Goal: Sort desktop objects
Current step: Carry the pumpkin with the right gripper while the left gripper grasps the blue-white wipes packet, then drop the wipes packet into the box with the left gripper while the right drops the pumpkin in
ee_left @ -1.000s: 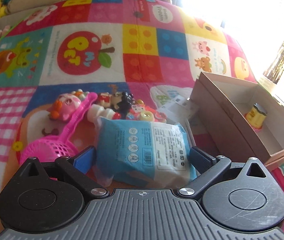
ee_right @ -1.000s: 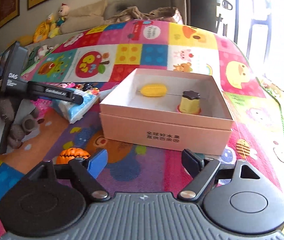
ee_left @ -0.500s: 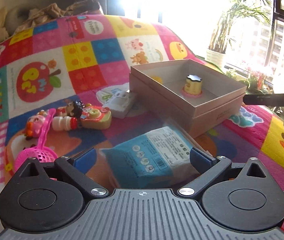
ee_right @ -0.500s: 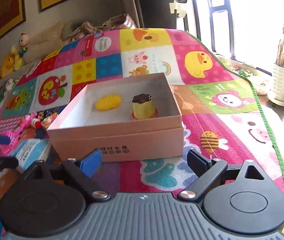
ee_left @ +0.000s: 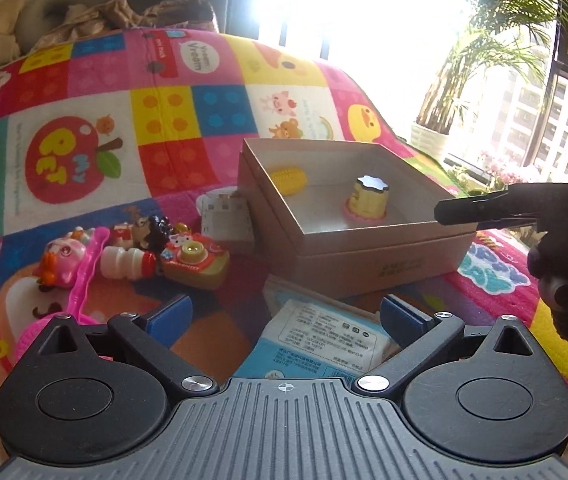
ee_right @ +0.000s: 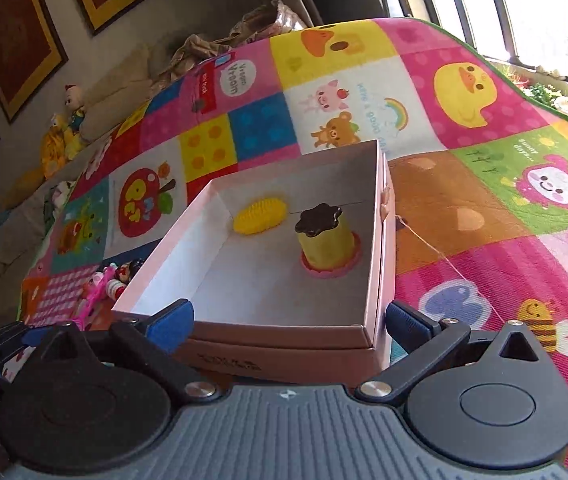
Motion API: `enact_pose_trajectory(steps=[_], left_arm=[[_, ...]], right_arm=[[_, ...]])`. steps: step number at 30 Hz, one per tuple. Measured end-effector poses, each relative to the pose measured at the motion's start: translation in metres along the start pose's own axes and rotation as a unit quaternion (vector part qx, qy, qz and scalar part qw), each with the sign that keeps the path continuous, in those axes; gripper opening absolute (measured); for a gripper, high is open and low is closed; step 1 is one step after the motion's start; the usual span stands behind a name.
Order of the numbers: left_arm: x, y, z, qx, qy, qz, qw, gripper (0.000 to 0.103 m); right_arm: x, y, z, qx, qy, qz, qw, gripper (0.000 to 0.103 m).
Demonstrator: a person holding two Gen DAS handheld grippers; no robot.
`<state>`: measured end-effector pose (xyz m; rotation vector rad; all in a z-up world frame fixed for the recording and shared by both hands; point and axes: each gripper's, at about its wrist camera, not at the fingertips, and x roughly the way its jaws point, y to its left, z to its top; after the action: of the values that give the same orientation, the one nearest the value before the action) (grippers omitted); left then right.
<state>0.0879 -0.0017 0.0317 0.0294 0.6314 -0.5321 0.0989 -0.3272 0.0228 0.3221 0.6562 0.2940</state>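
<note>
Left wrist view: left gripper (ee_left: 284, 314) at bottom centre, jaws spread wide. Blue-and-white packet (ee_left: 320, 340) lies between them, low in frame, nearer the right finger; no pad visibly touching it, so not gripped as far as I can tell. Cardboard box (ee_left: 380, 256) sits just above the packet, centre-right, open top. Inside: yellow corn toy (ee_left: 288, 179) at the back left, pudding cup toy (ee_left: 368, 202) toward the right. Left of the box on the play mat (ee_left: 83, 92): white card pack (ee_left: 225, 220) touching the box corner, then toy camera (ee_left: 197, 258), small bottle (ee_left: 125, 262), pink figure (ee_left: 57, 258), pink scoop (ee_left: 83, 272) running down to lower left. Right gripper body pokes in from the right edge, over the box's right rim.

Right wrist view: right gripper (ee_right: 288, 320) also wide open, holding nothing, jaws straddling the box's near edge. Box fills frame centre; corn toy upper left inside, pudding cup to its right.
</note>
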Motion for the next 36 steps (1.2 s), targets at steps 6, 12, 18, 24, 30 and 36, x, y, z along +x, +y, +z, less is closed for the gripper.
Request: enact_pose_trajectory(steps=[6,12,18,24,30,36], left_arm=[[0.007,0.004,-0.014,-0.054,0.039,-0.047,0.9967,0.103],[-0.013,-0.034,-0.032,-0.002,0.036,0.005,0.9993,0.103],[-0.005,-0.052,-0.031,0.019,0.036,0.104,0.9937,0.083],[-0.01,-0.05,-0.033,-0.006,0.038,0.118,0.9922,0.061],[-0.039,-0.045,-0.048,-0.028,0.042,0.117,0.9918,0.061],[-0.07,-0.05,-0.046,-0.028,0.025,0.117,0.9925,0.061]], right_arm=[[-0.019,0.021,-0.018,-0.05,-0.025,-0.02,0.998,0.103],[-0.046,0.033,-0.049,-0.142,-0.027,-0.045,0.988,0.103],[-0.062,0.057,-0.08,-0.212,0.022,0.014,0.977,0.101],[-0.055,0.093,-0.101,-0.253,0.062,0.058,0.964,0.088],[-0.028,0.105,-0.101,-0.241,0.086,0.049,0.966,0.075],[-0.033,0.112,-0.097,-0.254,0.097,0.03,0.962,0.06]])
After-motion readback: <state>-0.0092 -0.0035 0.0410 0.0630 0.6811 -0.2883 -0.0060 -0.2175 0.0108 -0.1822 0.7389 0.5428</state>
